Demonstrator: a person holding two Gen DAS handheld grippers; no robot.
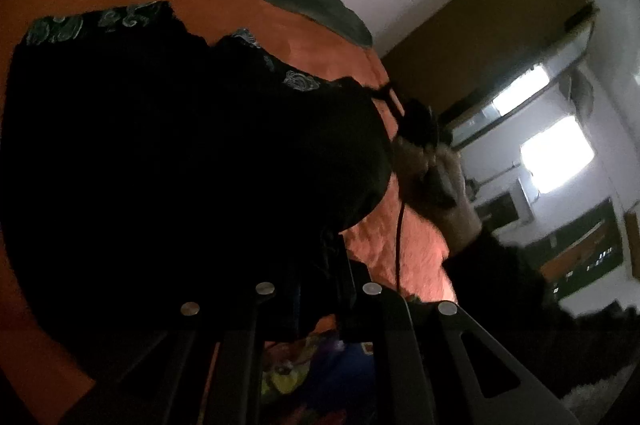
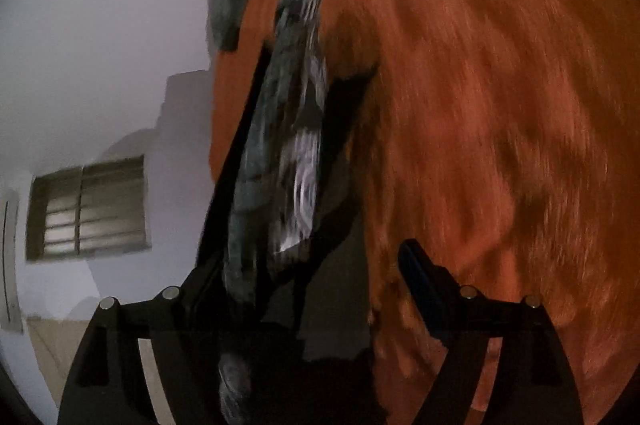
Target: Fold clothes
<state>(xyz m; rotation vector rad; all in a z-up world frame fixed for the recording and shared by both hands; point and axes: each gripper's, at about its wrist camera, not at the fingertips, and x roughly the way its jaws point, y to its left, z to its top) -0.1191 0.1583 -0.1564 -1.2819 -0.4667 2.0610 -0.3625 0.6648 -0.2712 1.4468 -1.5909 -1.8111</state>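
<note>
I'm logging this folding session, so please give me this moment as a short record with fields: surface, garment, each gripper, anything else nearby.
surface: fuzzy orange blanket
garment: black cloth with a pale floral trim, bunched on the blanket
left gripper: jaws nearly together, black cloth pinched between them
right gripper: jaws wide apart; patterned trim lies beside its left finger, no grip visible
other item: dark green-grey folded cloth at the blanket's far edge
person: right hand on the right gripper's handle, dark sleeve
image quality: dim, right wrist view blurred
</note>
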